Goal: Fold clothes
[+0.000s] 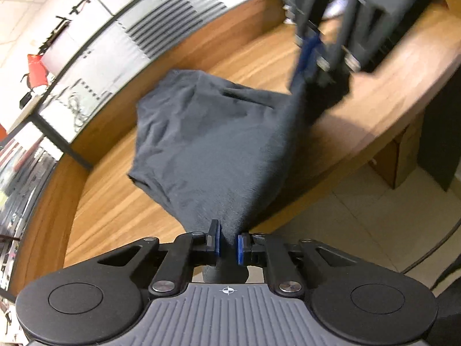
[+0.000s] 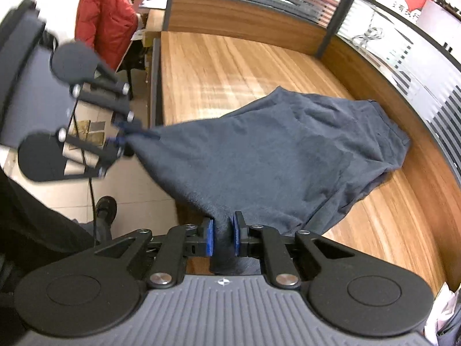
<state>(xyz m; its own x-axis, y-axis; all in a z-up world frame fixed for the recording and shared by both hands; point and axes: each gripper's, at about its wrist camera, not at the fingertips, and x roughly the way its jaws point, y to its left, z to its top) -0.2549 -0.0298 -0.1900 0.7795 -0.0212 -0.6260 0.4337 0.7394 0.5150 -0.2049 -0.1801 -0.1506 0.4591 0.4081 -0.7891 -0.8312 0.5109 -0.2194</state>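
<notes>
Now you hold the dark shirt [image 2: 288, 150] stretched above the wooden tabletop [image 2: 230, 63], left tongs [image 1: 228, 245] and right tongs [image 2: 223, 238] each pinched on a corner, its far end resting on the wood; next, likely lay it flat for the first fold.

My left wrist camera looks along its hand-held gripper [image 1: 228, 244] across the bench [image 1: 121, 201]; my right one faces back from its hand-held gripper [image 2: 224, 236]. Both closely share the dark garment [image 1: 207, 150].
</notes>
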